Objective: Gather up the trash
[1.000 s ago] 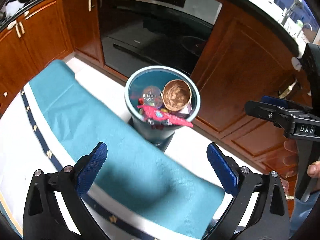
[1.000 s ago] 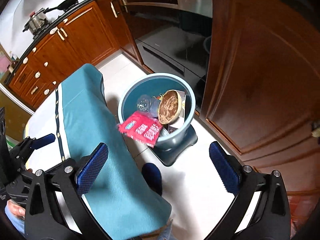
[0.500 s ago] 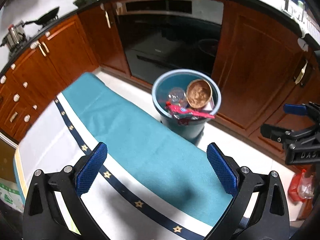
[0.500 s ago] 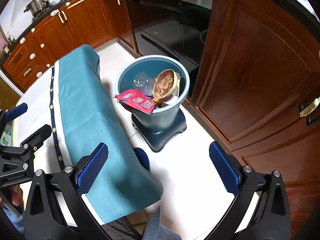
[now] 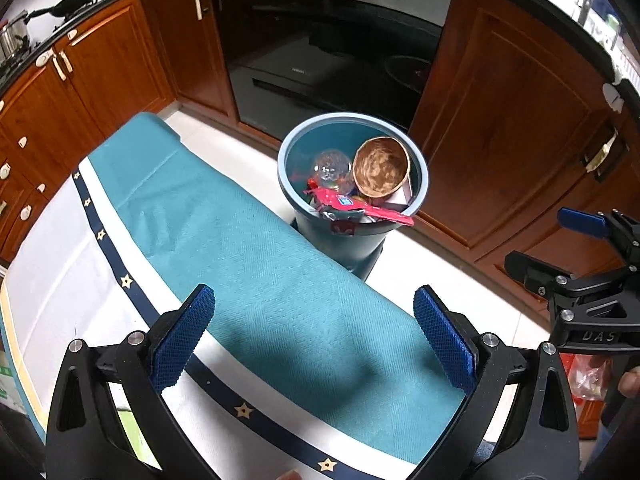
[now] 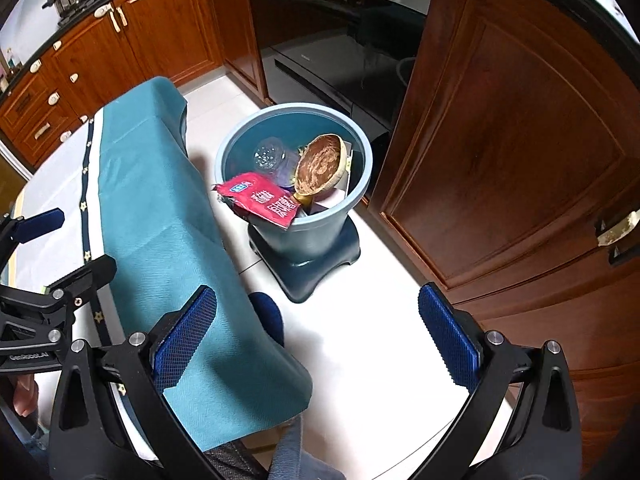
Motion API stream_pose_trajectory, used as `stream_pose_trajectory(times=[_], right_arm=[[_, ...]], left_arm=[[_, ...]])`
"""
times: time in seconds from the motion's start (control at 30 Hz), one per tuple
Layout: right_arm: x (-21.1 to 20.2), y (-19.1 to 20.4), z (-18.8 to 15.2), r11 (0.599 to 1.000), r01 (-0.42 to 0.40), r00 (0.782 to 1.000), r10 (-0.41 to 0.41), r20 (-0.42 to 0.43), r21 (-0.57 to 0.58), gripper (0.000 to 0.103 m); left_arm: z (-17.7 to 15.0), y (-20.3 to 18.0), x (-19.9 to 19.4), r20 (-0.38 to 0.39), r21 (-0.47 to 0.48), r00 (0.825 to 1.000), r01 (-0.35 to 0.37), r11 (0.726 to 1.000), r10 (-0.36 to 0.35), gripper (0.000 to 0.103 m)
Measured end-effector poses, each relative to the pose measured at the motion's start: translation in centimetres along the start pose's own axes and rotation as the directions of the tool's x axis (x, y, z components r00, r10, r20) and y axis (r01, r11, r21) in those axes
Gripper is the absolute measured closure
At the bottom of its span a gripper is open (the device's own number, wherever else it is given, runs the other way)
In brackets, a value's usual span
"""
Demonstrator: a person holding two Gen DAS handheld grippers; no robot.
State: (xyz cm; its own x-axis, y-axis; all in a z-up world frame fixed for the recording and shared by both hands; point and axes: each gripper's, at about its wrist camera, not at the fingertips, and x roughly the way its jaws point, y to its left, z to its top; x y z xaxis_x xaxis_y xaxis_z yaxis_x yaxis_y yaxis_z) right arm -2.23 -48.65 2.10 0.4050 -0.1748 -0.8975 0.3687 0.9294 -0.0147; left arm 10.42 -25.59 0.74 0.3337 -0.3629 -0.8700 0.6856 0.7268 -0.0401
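Left wrist view: our left gripper [image 5: 314, 334] gapes empty over the tablecloth [image 5: 256, 264]. Our right gripper [image 6: 318, 336] gapes too, the bin [image 6: 320, 236] mid-frame, a red wrapper [image 6: 262, 200] across its rim.

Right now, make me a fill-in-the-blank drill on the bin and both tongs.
1. The red wrapper hangs over the bin's ____.
2. The brown bowl lies ____ the bin.
3. Both the left tongs and the right tongs are ____ and hold nothing.
4. The bin stands on the ____, beside the table's teal cloth.

Missing words: rim; inside; open; floor
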Motion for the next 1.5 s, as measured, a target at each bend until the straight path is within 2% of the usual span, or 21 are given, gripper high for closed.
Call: stream_pose_trajectory(times=[0.37,1.5], right_arm=[[1.2,-0.1,1.0,1.0,0.006,1.0,-0.006,-0.017,-0.007,0.006],[2.4,0.4,1.2,1.0,0.005,0.999,-0.006,-0.041,-0.024,0.006]], left_arm=[[1.2,0.3,1.2,-0.018,0.009,0.999,-0.031,0.999,0.031,0.004],[1.0,0.4,1.7,-0.024,0.019,0.998,-0.055,0.998,0.055,0.004]])
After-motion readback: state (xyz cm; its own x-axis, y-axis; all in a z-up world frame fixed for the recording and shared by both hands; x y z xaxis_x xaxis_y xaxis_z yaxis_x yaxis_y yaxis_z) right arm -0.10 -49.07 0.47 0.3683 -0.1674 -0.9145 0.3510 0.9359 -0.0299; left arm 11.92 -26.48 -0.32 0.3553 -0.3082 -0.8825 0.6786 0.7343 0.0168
